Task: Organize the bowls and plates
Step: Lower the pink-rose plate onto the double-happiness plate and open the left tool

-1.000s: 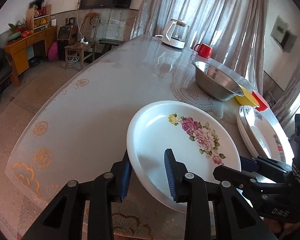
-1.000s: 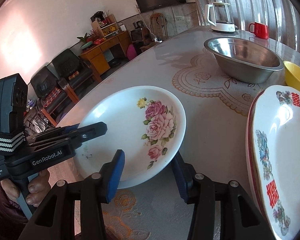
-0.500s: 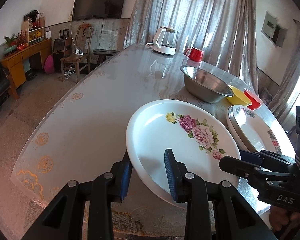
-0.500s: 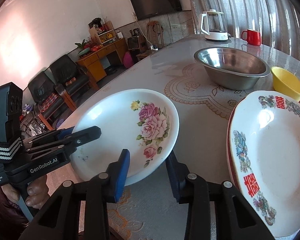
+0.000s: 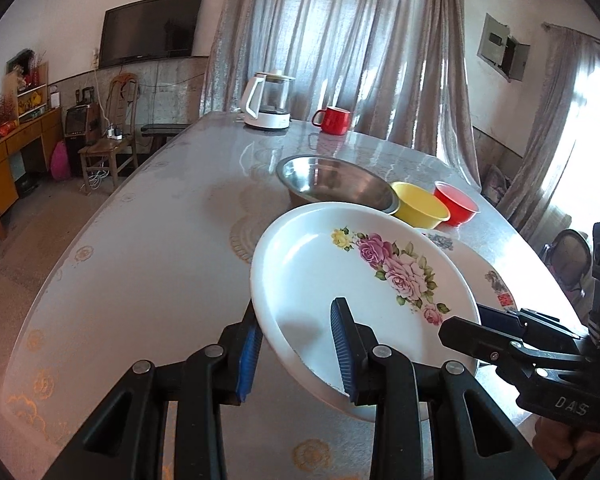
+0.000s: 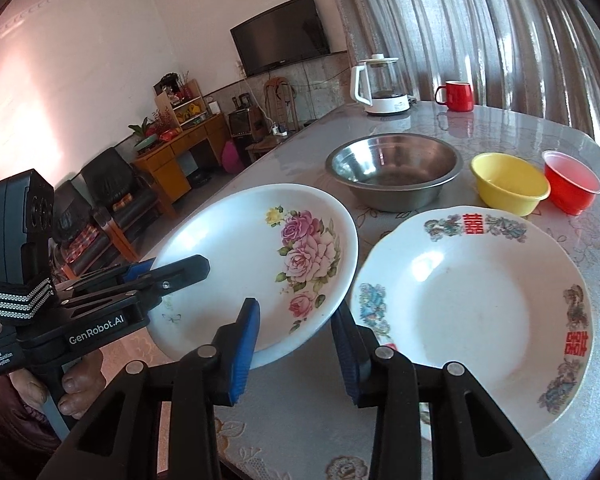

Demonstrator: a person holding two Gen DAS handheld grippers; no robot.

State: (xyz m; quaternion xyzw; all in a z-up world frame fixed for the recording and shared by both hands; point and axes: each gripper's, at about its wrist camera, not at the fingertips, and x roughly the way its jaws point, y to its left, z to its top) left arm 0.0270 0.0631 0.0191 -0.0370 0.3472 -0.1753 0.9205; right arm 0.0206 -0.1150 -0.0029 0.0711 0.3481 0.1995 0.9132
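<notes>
A white plate with pink roses (image 5: 340, 272) (image 6: 240, 248) hangs tilted above the table, held from two sides. My left gripper (image 5: 296, 344) has the plate's near-left rim between its blue pads, and its jaws are opening slightly. My right gripper (image 6: 296, 344) is shut on the plate's near-right rim. Each gripper shows in the other's view: the right gripper (image 5: 466, 320) and the left gripper (image 6: 168, 270). A plate with red characters (image 6: 472, 292) (image 5: 496, 284) lies on the table just right of the lifted plate, partly under its edge.
Behind the plates stand a steel bowl (image 6: 394, 172), a yellow bowl (image 6: 508, 182) and a red bowl (image 6: 572, 186). A white kettle (image 6: 382, 88) and a red mug (image 6: 458, 96) sit at the far end. The table (image 6: 300, 420) edge is close on the near side.
The right gripper's jaws narrowed onto the rose plate's rim. Both grippers then raised the plate off the table and carried it toward the plate with red characters.
</notes>
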